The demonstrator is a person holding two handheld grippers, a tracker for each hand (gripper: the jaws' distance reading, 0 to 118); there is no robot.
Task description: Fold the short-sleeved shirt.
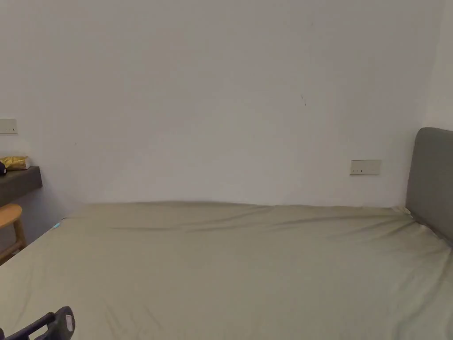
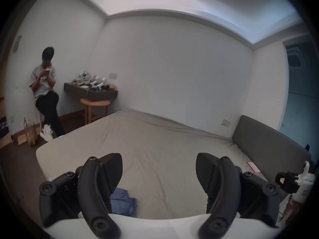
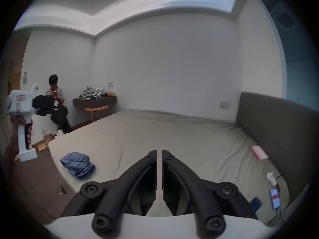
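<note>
The left gripper [image 2: 159, 172] is held above the near edge of the bed [image 2: 155, 148] with its jaws spread wide and nothing between them; this is judged to be a ready stance for a first grasp. The right gripper [image 3: 159, 158] is held level over the bed with its jaws brought together, only a thin slit left between them, and nothing is clamped. Both are carried clear of the sheet, so no fold is judged to be begun.

The shirt [image 3: 77, 164], blue and crumpled in a heap, is seen lying on the bed near its left near corner. From the right gripper it lies to the left and a little ahead, well apart. In the left gripper view the shirt [image 2: 123, 204] is seen low down, just beside and partly behind the left jaw, below the gripper and untouched. It is judged that it must be picked up and spread flat before folding.

Farther off, a pink object [image 3: 259, 152] is seen at the foot of the headboard [image 3: 276, 122]. Beyond the bed's far left corner a stool [image 3: 96, 110] is set under a shelf [image 3: 95, 101], and a person [image 3: 57, 108] is seated by the wall.
</note>
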